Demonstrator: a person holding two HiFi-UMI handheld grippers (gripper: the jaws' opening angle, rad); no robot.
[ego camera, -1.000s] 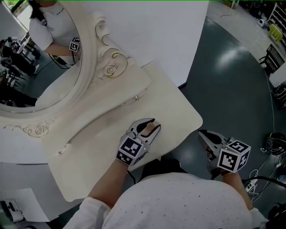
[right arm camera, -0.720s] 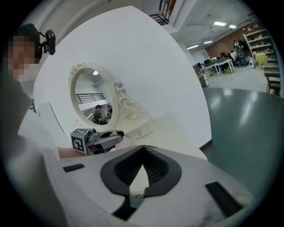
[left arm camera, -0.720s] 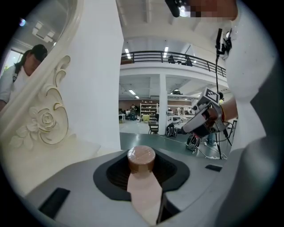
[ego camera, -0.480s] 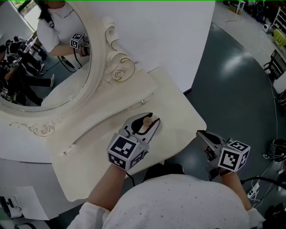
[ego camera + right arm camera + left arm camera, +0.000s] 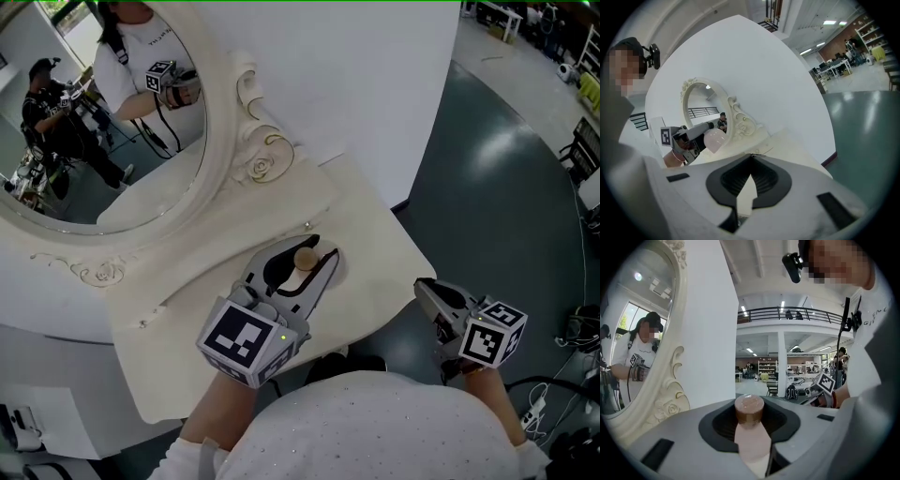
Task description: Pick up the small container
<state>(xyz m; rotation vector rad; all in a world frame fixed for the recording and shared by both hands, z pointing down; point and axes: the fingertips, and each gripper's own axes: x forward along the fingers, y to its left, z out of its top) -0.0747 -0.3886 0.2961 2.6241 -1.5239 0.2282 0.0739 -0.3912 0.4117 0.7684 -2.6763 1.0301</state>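
**Claw status: left claw loaded, right claw idle**

Left claw (image 5: 323,248) is clamped on the small pale-pink container with a round brown cap (image 5: 306,260). In the left gripper view the container (image 5: 751,427) stands upright between the two grey jaws. Its cap sits in the dark padded recess and its pale body fills the gap below. The pads press on both sides of it.

In the right gripper view the same left claw (image 5: 707,127) reaches in from the left. The rounded pink body of the container (image 5: 715,139) hangs under its jaw tips, and it appears to be off the surface beneath.

Below the left claw lies the cream-white dressing table with a curved front edge (image 5: 375,225). Ahead of the jaws and to their left stands the oval mirror in a carved cream frame (image 5: 234,141). A plain white wall panel (image 5: 356,75) rises behind the table.

Right claw (image 5: 424,284) is held to the right of the left claw and well apart from it, past the table's edge and over the dark grey-green floor (image 5: 487,169). Its jaw tips (image 5: 751,155) meet, and nothing is gripped between them.
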